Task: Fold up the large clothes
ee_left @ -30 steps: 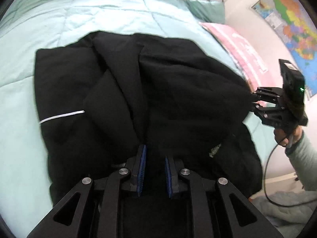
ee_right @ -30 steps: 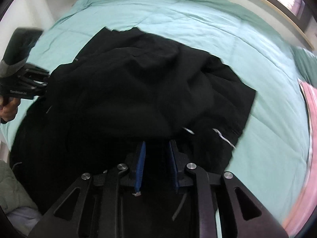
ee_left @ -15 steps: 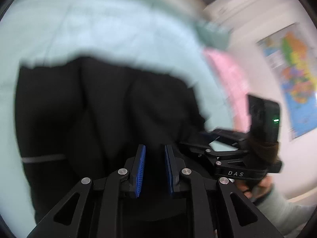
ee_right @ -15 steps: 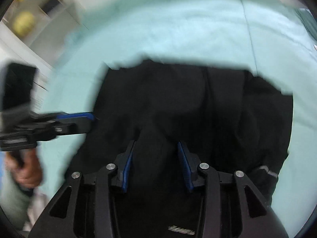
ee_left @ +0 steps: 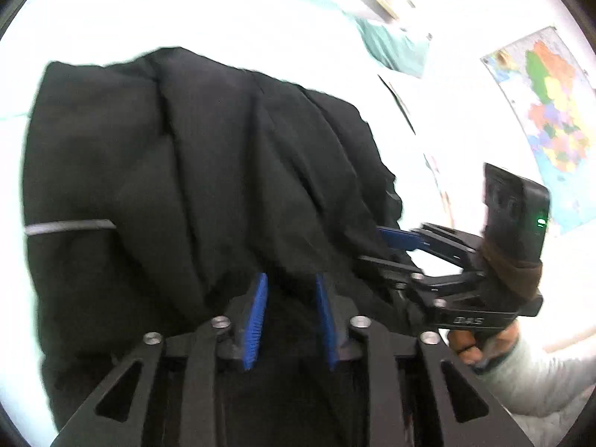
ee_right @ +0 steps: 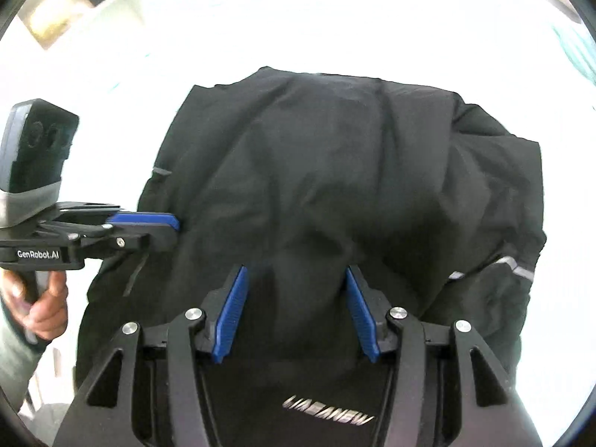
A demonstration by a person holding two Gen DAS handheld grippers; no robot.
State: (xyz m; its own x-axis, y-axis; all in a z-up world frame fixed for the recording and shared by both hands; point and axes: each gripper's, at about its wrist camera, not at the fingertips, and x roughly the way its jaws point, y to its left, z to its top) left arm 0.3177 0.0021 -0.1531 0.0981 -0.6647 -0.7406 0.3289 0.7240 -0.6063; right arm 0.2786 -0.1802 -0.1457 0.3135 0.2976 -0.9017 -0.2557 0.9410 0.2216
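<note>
A large black jacket (ee_left: 208, 171) lies bunched in folds on the pale teal bed (ee_left: 111, 37), a grey reflective strip (ee_left: 67, 226) on its left side. My left gripper (ee_left: 290, 287) hovers at the jacket's near edge, its jaws opening, with dark cloth between the blue pads but not pinched. My right gripper (ee_right: 296, 272) stands over the same jacket (ee_right: 335, 171), its jaws opening wide, cloth lying loose below them. From each wrist view the other gripper shows side-on at the jacket's edge: the right gripper (ee_left: 387, 246), the left gripper (ee_right: 167, 229).
A teal pillow (ee_left: 395, 48) lies at the head of the bed and a coloured wall map (ee_left: 551, 111) hangs to the right. A person's hand (ee_right: 41, 298) grips the left handle. A shelf (ee_right: 74, 3) stands beyond the bed. The bedding is washed out.
Both grippers' jaws have spread apart and let go of the jacket. The two grippers have come closer together at the near edge, and the jacket has settled in folds.
</note>
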